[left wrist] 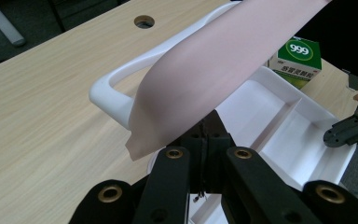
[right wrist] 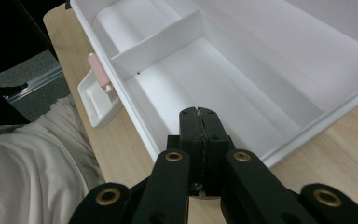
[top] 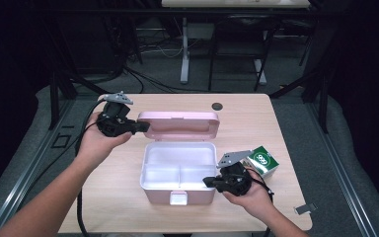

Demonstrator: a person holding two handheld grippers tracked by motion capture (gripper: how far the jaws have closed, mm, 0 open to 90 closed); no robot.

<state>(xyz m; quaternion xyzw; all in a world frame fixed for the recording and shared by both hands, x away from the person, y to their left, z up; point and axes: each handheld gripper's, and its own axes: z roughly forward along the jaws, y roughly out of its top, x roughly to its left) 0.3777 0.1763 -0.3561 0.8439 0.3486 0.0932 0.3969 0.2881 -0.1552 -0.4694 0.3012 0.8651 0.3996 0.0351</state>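
Black fingers of the right gripper (right wrist: 199,112) are pressed together with nothing between them; their tips hang over the near right corner of the white tray (right wrist: 242,70) inside the box (top: 177,190). Just beside them, the tray's rim runs diagonally, and beyond that rim a strip of bare table (right wrist: 326,172) shows. In the high view the right gripper (top: 208,181) sits at the right front edge of the box, and the right hand (top: 249,190) comes from the bottom, with the wrist bent inward toward the box. Close behind this hand stands a green carton (top: 262,160), so room is tight on that side.

Fingers of the left gripper (left wrist: 209,135) are also closed, and the left gripper view shows the pink lid (left wrist: 214,70) right above them; the lid's edge seems to be between them, but the contact point itself is hidden. The lid (top: 177,123) stands raised behind the box, and its white handle (left wrist: 116,93) points to the far side of the table. In the high view the left gripper (top: 145,127) is at the lid's left end, with the left hand (top: 101,138) raised and the forearm coming in diagonally from the lower left.

Left of the box, the table (top: 118,197) is open up to its edge. The far part, near a small round hole (top: 217,106), is free too. The box itself is in the middle of the table, with a white latch (top: 177,198) on its front wall.
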